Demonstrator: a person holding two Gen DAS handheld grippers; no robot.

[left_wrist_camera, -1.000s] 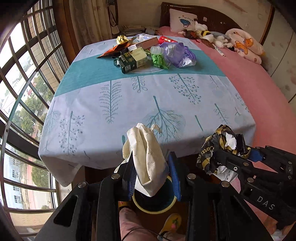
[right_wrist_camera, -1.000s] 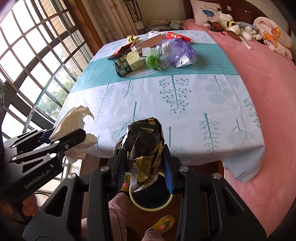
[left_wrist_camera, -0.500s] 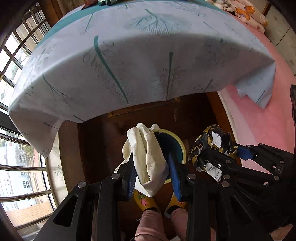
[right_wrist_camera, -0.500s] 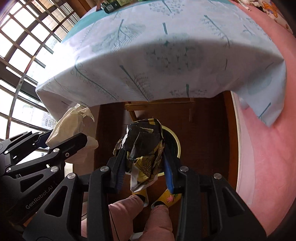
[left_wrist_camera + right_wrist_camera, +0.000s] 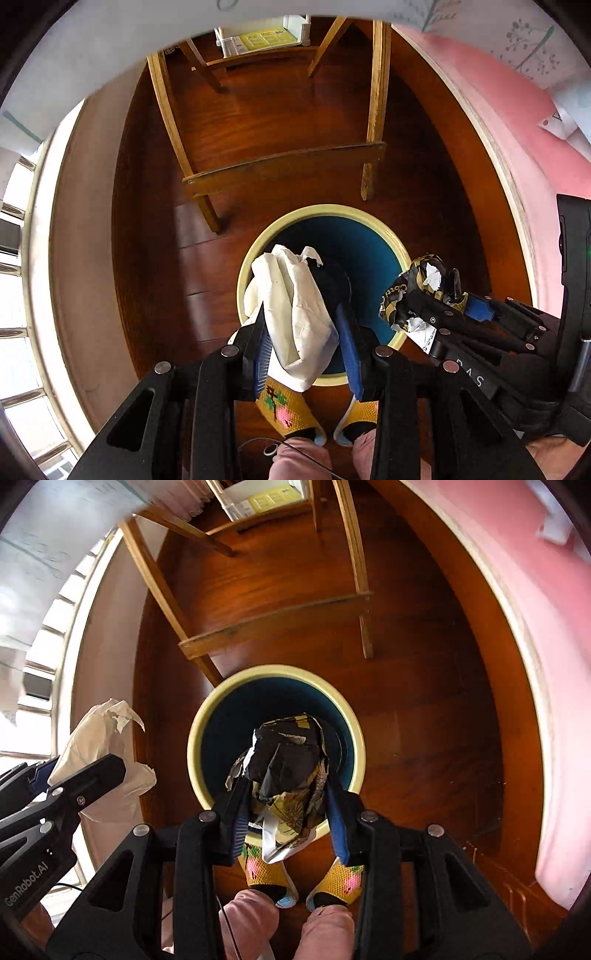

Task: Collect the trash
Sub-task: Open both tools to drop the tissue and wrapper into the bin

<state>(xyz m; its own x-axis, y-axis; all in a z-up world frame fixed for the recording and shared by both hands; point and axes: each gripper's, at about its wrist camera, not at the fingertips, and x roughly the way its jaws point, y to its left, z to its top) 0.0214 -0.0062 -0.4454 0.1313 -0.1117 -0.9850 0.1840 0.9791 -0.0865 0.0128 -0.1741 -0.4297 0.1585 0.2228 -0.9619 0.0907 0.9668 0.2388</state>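
A round trash bin (image 5: pixel 354 218) with a cream rim and dark blue inside stands on the wooden floor below both grippers; it also shows in the right wrist view (image 5: pixel 221 698). My left gripper (image 5: pixel 303 332) is shut on a crumpled white paper bag (image 5: pixel 295 306) above the bin's left rim. My right gripper (image 5: pixel 286 805) is shut on a crumpled black and yellow wrapper (image 5: pixel 288 764) above the bin's opening. The wrapper (image 5: pixel 417 291) also shows at the right of the left wrist view, and the white bag (image 5: pixel 99 760) at the left of the right wrist view.
Wooden table legs and a crossbar (image 5: pixel 284 170) stand just beyond the bin. The tablecloth edge (image 5: pixel 110 55) hangs above. A pink bed side (image 5: pixel 535 129) lies at the right, a window (image 5: pixel 14 295) at the left. The person's yellow slippers (image 5: pixel 269 875) are beside the bin.
Both grippers have tilted down from the tabletop to the floor. They now hang over the trash bin, still holding the white bag and the wrapper.
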